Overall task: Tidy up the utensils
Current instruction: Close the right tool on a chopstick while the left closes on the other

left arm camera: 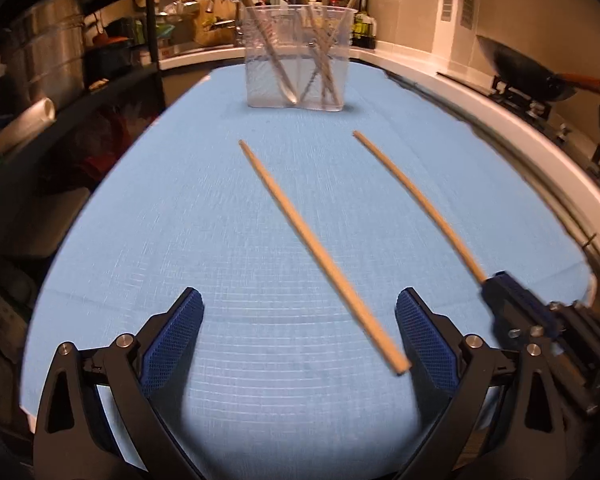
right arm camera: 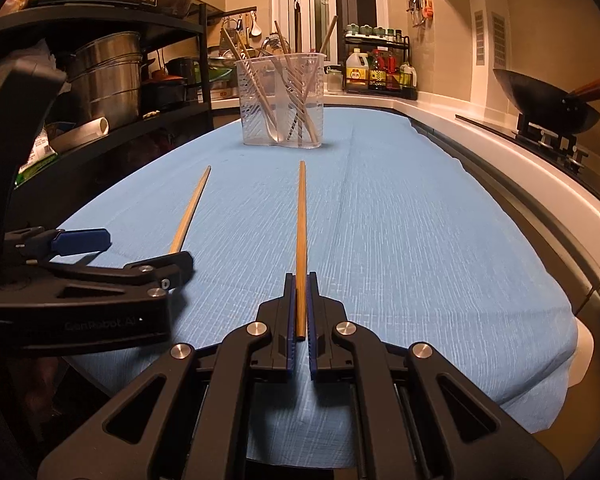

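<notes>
Left view: the left gripper [left arm camera: 300,336] gapes wide over the blue cloth [left arm camera: 180,220], a pale wooden chopstick [left arm camera: 320,256] lying slantwise between its pads. Right view: the right gripper [right arm camera: 300,308] is clamped on a second chopstick [right arm camera: 301,240], slim, amber, pointing at the clear holder [right arm camera: 282,100] of utensils.

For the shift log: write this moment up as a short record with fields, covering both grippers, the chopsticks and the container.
surface: blue cloth over the counter
container: clear plastic cup, upright at the far end, holding several chopsticks
right gripper: shut on one chopstick near its end, the stick pointing toward the cup
left gripper: open, holding nothing
loose chopstick: on the cloth, near end between the left gripper's open fingers, untouched
left to do: both sticks into the cup
</notes>
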Demonstrator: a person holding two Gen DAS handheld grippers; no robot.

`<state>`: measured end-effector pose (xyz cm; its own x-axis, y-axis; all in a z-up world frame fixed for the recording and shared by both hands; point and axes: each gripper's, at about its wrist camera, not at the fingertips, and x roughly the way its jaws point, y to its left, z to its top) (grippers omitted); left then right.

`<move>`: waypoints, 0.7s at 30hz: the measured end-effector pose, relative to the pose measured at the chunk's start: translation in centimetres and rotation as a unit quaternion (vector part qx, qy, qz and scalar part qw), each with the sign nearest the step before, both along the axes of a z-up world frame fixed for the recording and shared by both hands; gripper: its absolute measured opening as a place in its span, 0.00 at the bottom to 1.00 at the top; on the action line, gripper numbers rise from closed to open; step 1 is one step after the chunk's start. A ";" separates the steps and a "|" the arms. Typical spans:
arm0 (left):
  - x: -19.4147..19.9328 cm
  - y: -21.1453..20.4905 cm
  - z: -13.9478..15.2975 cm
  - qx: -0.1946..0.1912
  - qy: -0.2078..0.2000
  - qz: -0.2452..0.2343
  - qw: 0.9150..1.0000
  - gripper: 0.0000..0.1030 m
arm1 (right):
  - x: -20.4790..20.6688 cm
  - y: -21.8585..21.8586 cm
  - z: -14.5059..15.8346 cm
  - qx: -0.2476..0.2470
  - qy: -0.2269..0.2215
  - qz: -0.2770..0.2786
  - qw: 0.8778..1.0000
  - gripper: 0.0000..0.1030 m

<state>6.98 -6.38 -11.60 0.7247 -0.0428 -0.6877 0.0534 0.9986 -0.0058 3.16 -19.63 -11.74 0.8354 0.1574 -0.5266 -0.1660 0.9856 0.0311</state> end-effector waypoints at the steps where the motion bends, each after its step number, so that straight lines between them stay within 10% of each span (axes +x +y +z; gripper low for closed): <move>1: -0.2 0.5 0.0 0.002 -0.005 0.001 1.000 0.91 | 0.0 -0.1 -0.1 0.003 0.000 -0.001 1.000 0.05; 9: -1.7 4.6 0.1 0.006 -0.017 0.005 1.000 0.91 | -0.1 1.3 -0.5 0.010 -0.014 0.003 1.000 0.08; 12: -2.0 4.5 0.0 0.009 -0.030 -0.011 0.999 0.91 | -0.1 1.3 -0.6 0.003 -0.019 -0.010 1.000 0.28; 13: -2.1 4.4 0.0 0.008 -0.036 -0.016 0.999 0.87 | -0.1 1.1 -0.6 0.003 -0.021 -0.016 1.000 0.41; 18: -3.1 3.3 -0.3 -0.005 -0.071 -0.053 0.996 0.57 | -0.5 0.8 -1.0 0.006 -0.039 -0.018 0.999 0.42; 21: -3.2 2.8 -0.4 -0.010 -0.078 -0.077 0.994 0.29 | -0.5 0.9 -1.0 0.006 -0.039 -0.007 0.999 0.20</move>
